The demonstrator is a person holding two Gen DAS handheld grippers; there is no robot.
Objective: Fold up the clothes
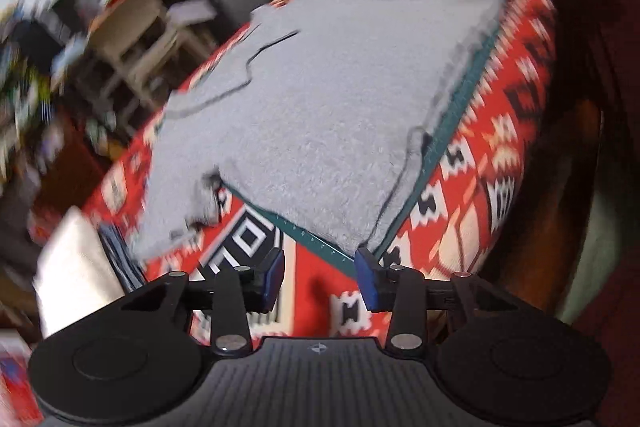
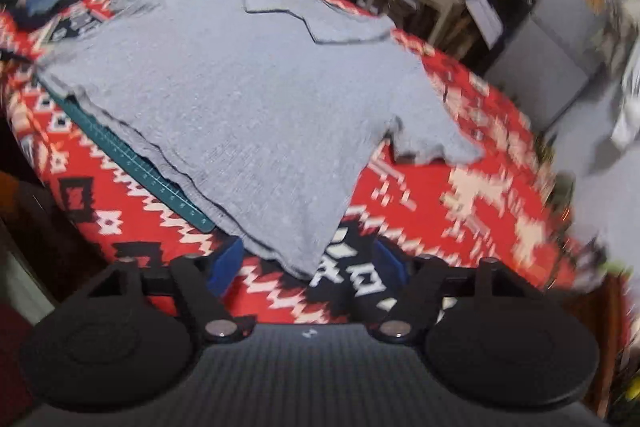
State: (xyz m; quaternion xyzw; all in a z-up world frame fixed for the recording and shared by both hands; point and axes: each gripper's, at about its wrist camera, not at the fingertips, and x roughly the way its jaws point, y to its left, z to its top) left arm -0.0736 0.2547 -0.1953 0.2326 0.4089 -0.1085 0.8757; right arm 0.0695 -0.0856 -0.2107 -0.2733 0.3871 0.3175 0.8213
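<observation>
Right wrist view: the grey shirt lies flat on the patterned cloth, its hem corner at 12 o'clock between the unclenched right gripper. Left gripper empty. Soft, light; pinch corners.

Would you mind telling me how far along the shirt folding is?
Done: the grey shirt lies spread flat on the green mat. In hand: nothing; the left gripper and right gripper sit at its near hem, jaws open. Left: every fold.
</observation>
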